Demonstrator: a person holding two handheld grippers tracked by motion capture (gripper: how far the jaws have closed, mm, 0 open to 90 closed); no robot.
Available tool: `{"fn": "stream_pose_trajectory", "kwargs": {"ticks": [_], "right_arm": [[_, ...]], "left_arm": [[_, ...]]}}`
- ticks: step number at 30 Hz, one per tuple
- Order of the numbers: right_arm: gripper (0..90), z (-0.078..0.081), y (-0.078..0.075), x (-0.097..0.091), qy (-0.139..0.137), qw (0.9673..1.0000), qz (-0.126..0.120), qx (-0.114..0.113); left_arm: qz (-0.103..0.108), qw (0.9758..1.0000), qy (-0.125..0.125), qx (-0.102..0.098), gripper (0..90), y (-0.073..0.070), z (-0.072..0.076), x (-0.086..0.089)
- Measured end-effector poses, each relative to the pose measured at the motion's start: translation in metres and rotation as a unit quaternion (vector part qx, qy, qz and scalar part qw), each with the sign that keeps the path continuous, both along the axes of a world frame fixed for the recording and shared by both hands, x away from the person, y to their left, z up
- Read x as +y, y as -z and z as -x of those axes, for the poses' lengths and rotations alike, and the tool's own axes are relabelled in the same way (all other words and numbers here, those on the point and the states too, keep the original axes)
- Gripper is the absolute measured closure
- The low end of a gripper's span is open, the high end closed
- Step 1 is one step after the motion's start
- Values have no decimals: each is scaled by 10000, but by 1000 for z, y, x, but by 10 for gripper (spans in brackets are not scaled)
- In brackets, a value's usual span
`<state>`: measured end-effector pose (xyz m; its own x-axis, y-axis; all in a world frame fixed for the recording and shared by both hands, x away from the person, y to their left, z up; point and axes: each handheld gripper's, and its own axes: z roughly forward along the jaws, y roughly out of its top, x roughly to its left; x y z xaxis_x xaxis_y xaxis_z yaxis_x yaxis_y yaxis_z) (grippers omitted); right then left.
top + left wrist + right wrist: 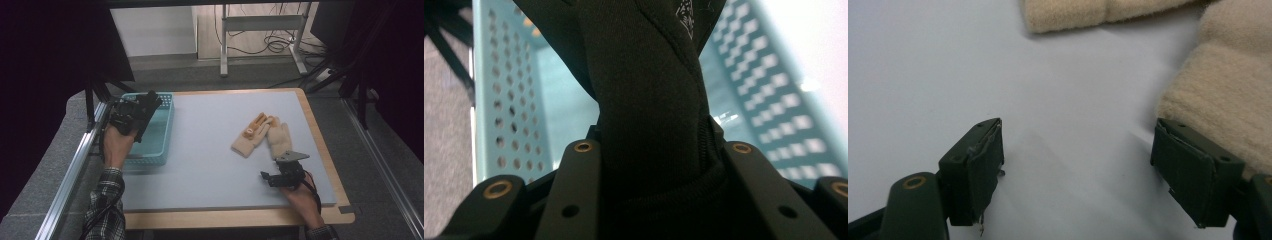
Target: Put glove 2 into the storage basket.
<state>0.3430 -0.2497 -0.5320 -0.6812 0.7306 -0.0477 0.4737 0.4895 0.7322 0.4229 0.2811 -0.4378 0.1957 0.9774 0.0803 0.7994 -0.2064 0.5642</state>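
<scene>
Risk is the black glove point(149, 104), clamped in the left gripper point(131, 116) over the teal basket point(161, 131), snagging the rim if released early, while the right gripper point(1075, 167) waits wide-jawed, far from the basket beside the beige gloves point(264, 134).

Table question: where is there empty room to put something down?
The widest bare patch of the table lies between the basket and the gloves. The strip along the far edge is bare too. It is crowded at the right, where the right hand-held gripper sits beside the gloves.
</scene>
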Motion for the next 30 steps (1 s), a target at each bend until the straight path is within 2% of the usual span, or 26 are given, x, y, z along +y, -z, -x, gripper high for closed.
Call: {"fn": "stream_pose_trajectory", "kwargs": {"ticks": [6, 12, 18, 22, 24, 26, 27, 30], "right_arm": [[210, 0, 0, 0, 0, 10000, -1, -1], [209, 0, 0, 0, -1, 10000, -2, -1], [210, 0, 0, 0, 0, 10000, -1, -1], [210, 0, 0, 0, 1, 10000, -4, -1], [209, 0, 0, 0, 0, 10000, -3, 0], [210, 0, 0, 0, 1, 10000, -4, -2], [209, 0, 0, 0, 1, 10000, -3, -1], [210, 0, 0, 0, 0, 10000, -2, -1]], "left_arm": [[-7, 9993, -212, 317, 662, 19, -13, 15], [-60, 9977, -284, 605, 659, 33, -29, 19], [-268, 9943, -473, 918, 652, 46, -44, 24], [-376, 9914, -616, 1095, 640, 56, -49, 32], [-421, 9907, -626, 1129, 634, 60, -50, 33], [-527, 9903, -577, 1148, 600, 64, -49, 35], [-537, 9908, -574, 1098, 569, 65, -49, 35], [-540, 9916, -473, 1075, 430, 63, -47, 35]]}}
